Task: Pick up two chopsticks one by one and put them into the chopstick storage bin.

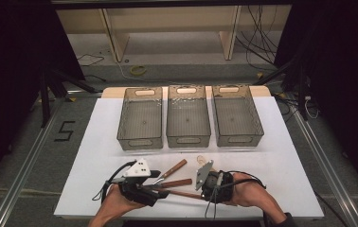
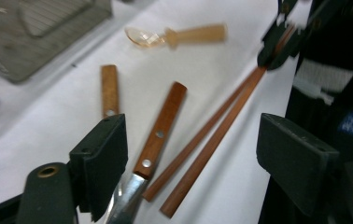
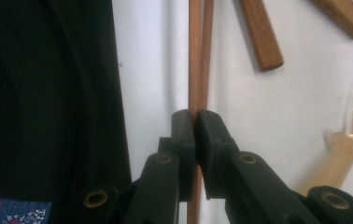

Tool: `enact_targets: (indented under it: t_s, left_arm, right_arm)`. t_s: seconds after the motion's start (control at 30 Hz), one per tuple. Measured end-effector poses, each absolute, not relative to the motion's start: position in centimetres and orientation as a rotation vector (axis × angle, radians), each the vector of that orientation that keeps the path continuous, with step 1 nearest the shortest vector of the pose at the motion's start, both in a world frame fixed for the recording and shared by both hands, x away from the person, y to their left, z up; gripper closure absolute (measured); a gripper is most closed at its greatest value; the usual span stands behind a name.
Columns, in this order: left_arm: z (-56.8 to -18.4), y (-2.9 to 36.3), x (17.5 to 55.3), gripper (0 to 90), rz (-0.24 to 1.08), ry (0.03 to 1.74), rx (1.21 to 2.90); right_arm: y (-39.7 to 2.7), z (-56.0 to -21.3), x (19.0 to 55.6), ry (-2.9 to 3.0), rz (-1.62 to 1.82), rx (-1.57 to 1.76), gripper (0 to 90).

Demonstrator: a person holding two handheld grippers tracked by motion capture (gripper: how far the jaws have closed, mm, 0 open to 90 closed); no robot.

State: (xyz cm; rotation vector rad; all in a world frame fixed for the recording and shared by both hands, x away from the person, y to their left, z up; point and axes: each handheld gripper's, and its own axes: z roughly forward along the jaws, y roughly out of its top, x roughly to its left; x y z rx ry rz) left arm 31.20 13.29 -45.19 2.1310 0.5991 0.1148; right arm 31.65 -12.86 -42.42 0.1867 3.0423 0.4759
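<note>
A pair of brown chopsticks (image 1: pixel 182 193) lies on the white mat (image 1: pixel 96 142) near the front edge. My right gripper (image 3: pixel 194 119) is shut on the chopsticks (image 3: pixel 198 56) at one end; it is also seen from the left gripper view, right gripper (image 2: pixel 275 49). My left gripper (image 2: pixel 193 144) stands open above the other end of the chopsticks (image 2: pixel 212 135) and a wood-handled knife (image 2: pixel 160 130), touching neither. In the high view the left gripper (image 1: pixel 156 184) and right gripper (image 1: pixel 201 193) face each other.
A second wooden handle (image 2: pixel 110 88) and a translucent amber spoon (image 2: pixel 174 36) lie just beyond. Three grey bins (image 1: pixel 140 118), (image 1: pixel 188 118), (image 1: pixel 236 116) stand in a row at the back of the mat. The other gripper's dark body (image 3: pixel 39 93) is close on the left.
</note>
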Motion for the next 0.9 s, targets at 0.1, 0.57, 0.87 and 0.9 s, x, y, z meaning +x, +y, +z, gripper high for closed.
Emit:
enact_targets:
  t_s: [0.1, 0.57, 0.87, 0.9]
  left_arm:
    - [-45.5, 12.2, 31.1, 25.4, 0.11, 0.566, 2.206]
    - [-45.7, 10.5, 30.8, 42.0, 0.097, 0.429, 2.394]
    - [-46.0, 9.8, 30.7, 57.2, 0.089, 0.365, 2.459]
    - [-46.0, 9.7, 30.7, 58.8, 0.089, 0.353, 2.466]
  right_arm:
    - [-12.8, -42.2, 31.6, 3.032, 0.483, 0.182, 85.7]
    - [-12.5, -41.7, 31.3, 3.035, 0.481, 0.102, 85.7]
    - [-12.3, -41.8, 31.0, 3.039, 0.474, 0.079, 85.7]
    - [-12.3, -41.8, 30.9, 3.043, 0.468, 0.075, 85.7]
